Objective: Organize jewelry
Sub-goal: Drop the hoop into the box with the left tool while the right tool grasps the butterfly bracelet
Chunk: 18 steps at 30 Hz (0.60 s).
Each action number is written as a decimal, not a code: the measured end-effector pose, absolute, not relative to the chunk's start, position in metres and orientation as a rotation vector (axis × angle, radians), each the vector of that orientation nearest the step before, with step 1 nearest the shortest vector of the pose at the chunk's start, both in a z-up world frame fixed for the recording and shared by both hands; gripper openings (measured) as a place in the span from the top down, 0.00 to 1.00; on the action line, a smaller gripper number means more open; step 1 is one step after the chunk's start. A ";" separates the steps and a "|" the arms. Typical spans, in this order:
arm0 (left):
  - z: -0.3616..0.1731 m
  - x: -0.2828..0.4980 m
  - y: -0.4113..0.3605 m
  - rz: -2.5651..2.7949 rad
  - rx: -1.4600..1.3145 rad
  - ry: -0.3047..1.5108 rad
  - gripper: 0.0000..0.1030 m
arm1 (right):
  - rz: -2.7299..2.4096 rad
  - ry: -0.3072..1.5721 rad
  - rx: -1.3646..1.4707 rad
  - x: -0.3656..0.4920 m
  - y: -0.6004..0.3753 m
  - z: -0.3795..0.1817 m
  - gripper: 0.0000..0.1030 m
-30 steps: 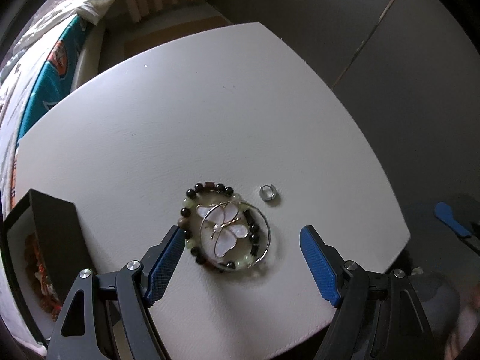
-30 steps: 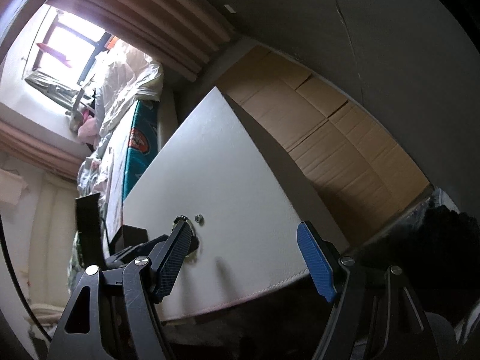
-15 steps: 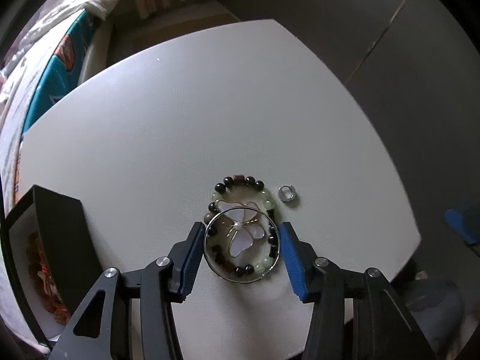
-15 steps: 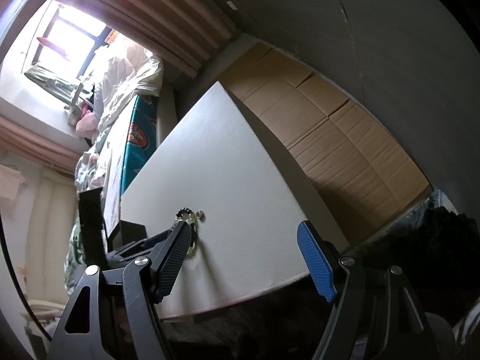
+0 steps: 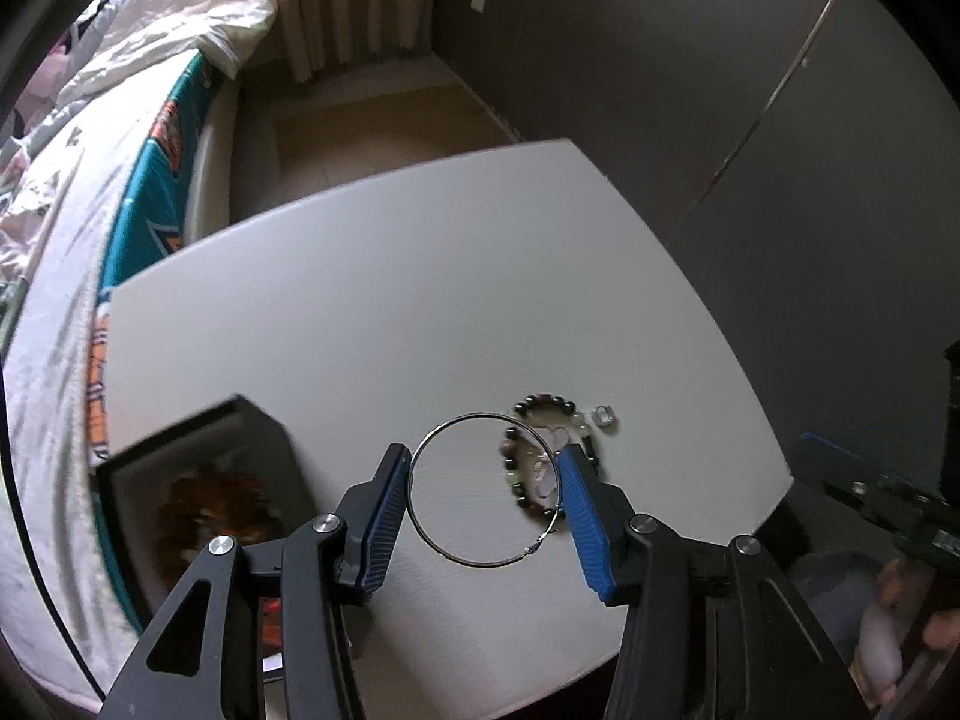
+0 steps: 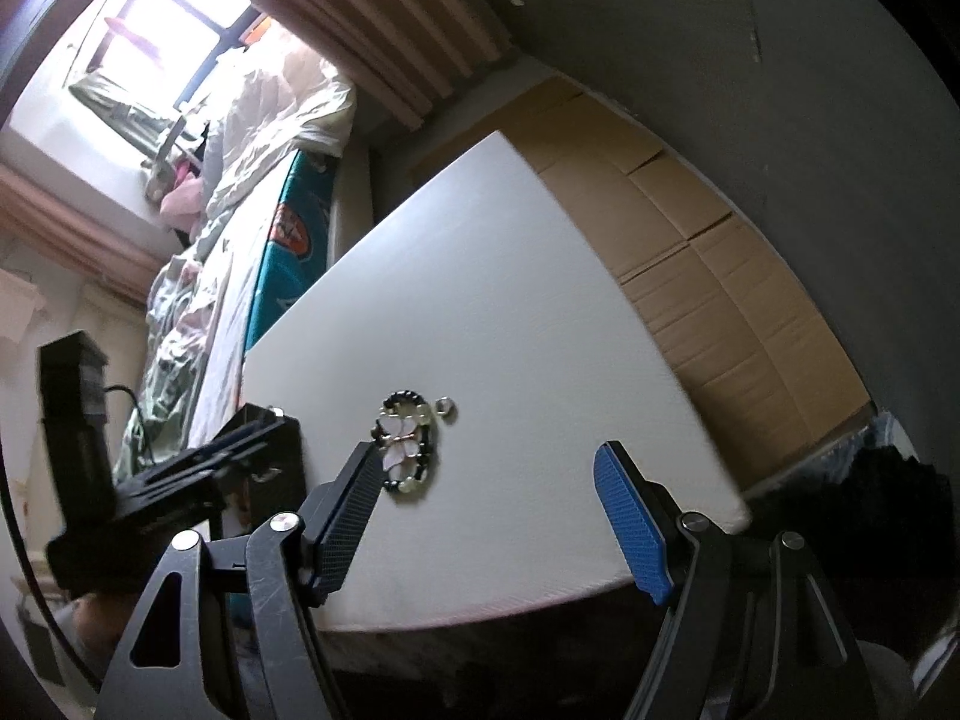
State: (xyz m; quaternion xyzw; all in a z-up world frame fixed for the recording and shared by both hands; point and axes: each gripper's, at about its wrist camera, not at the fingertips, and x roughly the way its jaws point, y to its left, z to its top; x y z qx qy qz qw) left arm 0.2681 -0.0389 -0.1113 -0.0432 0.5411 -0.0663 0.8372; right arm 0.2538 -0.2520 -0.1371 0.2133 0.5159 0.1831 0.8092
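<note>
Left wrist view: left gripper (image 5: pixel 485 489) clamped thin hoop (image 5: pixel 420 516) by its rim, above table (image 5: pixel 360 312), beside black box (image 5: pixel 198 480); springy wire likely to slip or pop free; box contents blurred.

Right wrist view: right gripper (image 6: pixel 489 516) spread wide, holding nothing; bead bracelet (image 6: pixel 411 441) and small ring (image 6: pixel 446 404) lay on table; flower charm partly hidden behind finger.

Table (image 5: pixel 390 312): far half bare, open for approach from above. Obstacles near front edge: open black box (image 5: pixel 204 480) at left corner; beaded bracelet (image 6: pixel 408 444) w/ flower piece (image 6: pixel 401 443) inside it, small ring (image 5: pixel 603 416) just beside, toward right. Bed (image 5: pixel 72 228) close along table's left side, dark wall (image 5: pixel 720 60) beyond far and right edges; floor strip between.
</note>
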 end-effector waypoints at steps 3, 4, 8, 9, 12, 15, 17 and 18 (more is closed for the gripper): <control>-0.104 0.262 -0.027 -0.142 -0.088 1.123 0.50 | 0.402 1.104 0.429 0.259 -0.238 -0.136 0.40; -0.102 0.260 -0.022 -0.141 -0.089 1.116 0.50 | 0.408 1.108 0.422 0.259 -0.234 -0.137 0.43; -0.098 0.254 0.003 -0.133 -0.106 1.090 0.50 | 0.411 1.154 0.380 0.268 -0.208 -0.145 0.62; -0.099 0.252 0.010 -0.131 -0.112 1.085 0.50 | 0.412 1.169 0.374 0.270 -0.201 -0.148 0.66; -0.101 0.249 0.028 -0.131 -0.132 1.079 0.50 | 0.403 1.204 0.342 0.275 -0.182 -0.155 0.76; -0.103 0.243 0.047 -0.133 -0.141 1.073 0.50 | 0.373 1.227 0.307 0.280 -0.167 -0.165 0.82; -0.102 0.242 0.062 -0.121 -0.161 1.074 0.50 | 0.339 1.243 0.278 0.282 -0.160 -0.173 0.83; -0.102 0.240 0.068 -0.120 -0.175 1.073 0.50 | 0.318 1.248 0.259 0.284 -0.157 -0.176 0.83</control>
